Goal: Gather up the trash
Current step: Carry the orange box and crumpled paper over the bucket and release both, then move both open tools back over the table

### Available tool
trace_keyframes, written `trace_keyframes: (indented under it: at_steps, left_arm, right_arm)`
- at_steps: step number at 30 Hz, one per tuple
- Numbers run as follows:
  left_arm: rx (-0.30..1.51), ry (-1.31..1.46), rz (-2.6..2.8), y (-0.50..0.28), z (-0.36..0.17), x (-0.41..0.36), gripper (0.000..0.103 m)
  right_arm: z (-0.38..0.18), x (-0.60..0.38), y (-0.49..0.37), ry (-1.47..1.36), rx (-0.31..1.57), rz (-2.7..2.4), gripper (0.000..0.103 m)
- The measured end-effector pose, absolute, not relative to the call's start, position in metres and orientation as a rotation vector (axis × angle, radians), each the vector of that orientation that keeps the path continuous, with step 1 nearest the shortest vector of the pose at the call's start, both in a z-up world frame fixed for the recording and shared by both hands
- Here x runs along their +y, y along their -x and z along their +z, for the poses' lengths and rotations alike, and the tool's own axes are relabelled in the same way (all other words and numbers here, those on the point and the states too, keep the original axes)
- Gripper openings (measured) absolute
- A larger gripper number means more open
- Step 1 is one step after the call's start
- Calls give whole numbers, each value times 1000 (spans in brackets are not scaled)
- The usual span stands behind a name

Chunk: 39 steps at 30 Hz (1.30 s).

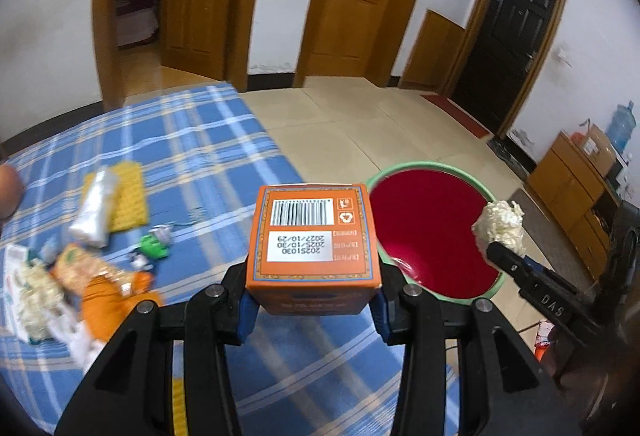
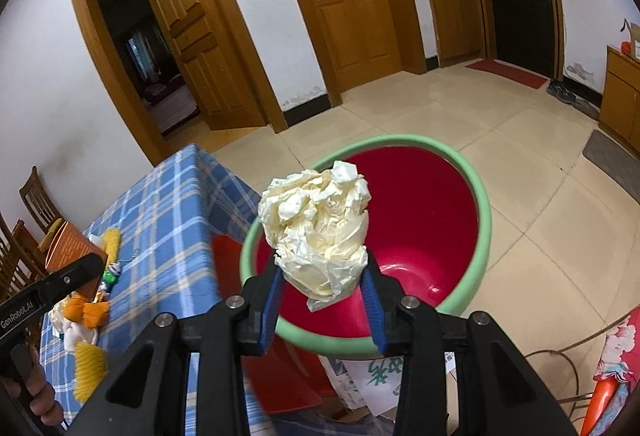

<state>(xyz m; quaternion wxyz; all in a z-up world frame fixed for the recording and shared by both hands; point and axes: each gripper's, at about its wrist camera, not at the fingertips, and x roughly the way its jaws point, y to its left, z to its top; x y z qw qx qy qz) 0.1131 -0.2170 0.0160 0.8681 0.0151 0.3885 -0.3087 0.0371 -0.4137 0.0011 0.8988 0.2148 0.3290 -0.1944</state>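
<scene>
Left wrist view shows the left gripper (image 1: 314,276) with its fingers (image 1: 244,316) partly closed on an orange box (image 1: 312,232), one pad on each side, the barcode end facing up. Holding it low by its sides leaves the box clear to fall once the fingers part. It hangs over the edge of the desk (image 1: 192,140), which wears a blue plaid cloth, just beside the red bucket (image 1: 432,236) with the green rim that stands on the floor past the desk's corner.

Right wrist view has the right gripper (image 2: 324,276) pinching a crumpled paper ball (image 2: 320,228) — the fingers (image 2: 372,300) squeeze its lower part, so most of the wad sticks out above them. The ball sits directly over the bucket's open mouth, which suits a straight drop.

Both hands seem to be bringing their loads to the bucket together, a judgement from how they point at it. The paper looks ready to go; the box likely needs to come a little further across the rim first.

More trash is left on the desk — a heap of wrappers (image 1: 80,276), a clear plastic bag (image 1: 94,208) on a yellow sheet, and a small green scrap (image 1: 154,242).
</scene>
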Motion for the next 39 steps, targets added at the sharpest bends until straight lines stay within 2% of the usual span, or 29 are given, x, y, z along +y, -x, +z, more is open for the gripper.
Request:
trace_keyframes:
  at_steps: [8,13,26,27,28,30,39]
  left_arm:
    - [830,-83,-726,-113,7,-274,46]
    - [848,-112,-760,-112,-1,-302,46]
    - [885,-165,-808,-115,-20,-347,46]
    - [886,-166,-813,-114,-20,-349,52]
    - [887,-165,-817,-115,-20,-349,62]
    - [881,-163,-816,-113,-19,-349,67]
    - [878,-147,-791,-113,-13,-337,67]
  right_arm:
    - [-12,-436,-36,-472,694,-430,44]
    - [-13,-445,-30,-484,681,-438,52]
    - [-11,-460,-10,-528,638,-467,53]
    - [-11,-460,-9,-531,637,-469,53]
    - [-11,-461,-9,-534,637,-471,53]
    - [-12,-462,-8,-539,636,-473,53]
    - [-11,-461,-6,-542,630,-474,53]
